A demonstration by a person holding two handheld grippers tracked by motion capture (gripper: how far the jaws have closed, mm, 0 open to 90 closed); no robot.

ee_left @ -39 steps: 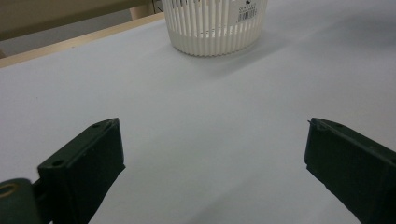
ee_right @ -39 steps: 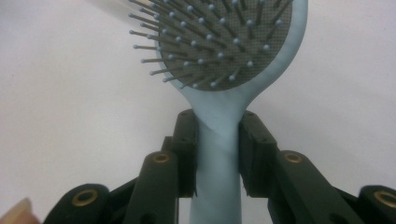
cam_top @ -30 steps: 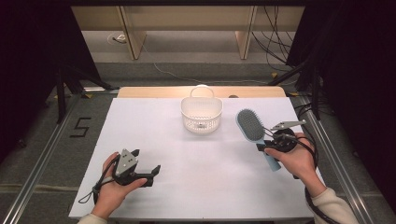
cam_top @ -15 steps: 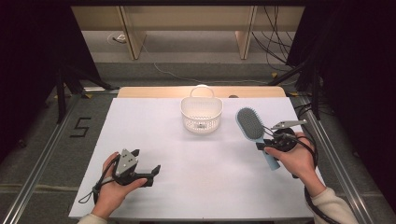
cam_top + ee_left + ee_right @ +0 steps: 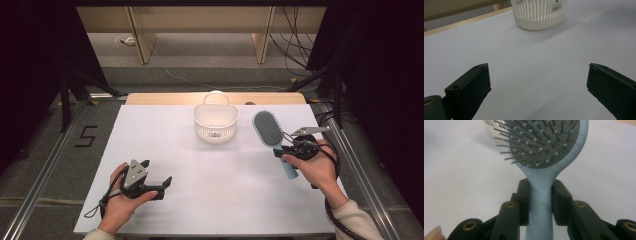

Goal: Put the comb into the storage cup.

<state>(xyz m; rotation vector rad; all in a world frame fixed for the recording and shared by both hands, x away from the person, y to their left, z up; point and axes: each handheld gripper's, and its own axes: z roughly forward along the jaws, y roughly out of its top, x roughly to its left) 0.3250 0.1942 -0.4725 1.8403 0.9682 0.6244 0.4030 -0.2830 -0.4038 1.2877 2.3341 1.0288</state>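
Observation:
A light blue hairbrush (image 5: 268, 128) with a grey bristle pad lies at the right of the white table, bristles up. My right gripper (image 5: 289, 149) is shut on its handle (image 5: 539, 202), just below the brush head (image 5: 546, 142). A white slatted basket (image 5: 216, 121) stands at the back middle of the table; its lower wall (image 5: 537, 15) is ahead of my left gripper. My left gripper (image 5: 159, 186) rests near the front left, held in a hand, open, its jaws wide apart over bare table (image 5: 534, 62) with nothing between them.
The white table top (image 5: 210, 170) has a wooden strip (image 5: 165, 98) along its far edge. Metal rails (image 5: 40, 165) run along both sides. Cables (image 5: 300, 45) trail on the floor behind and from each gripper.

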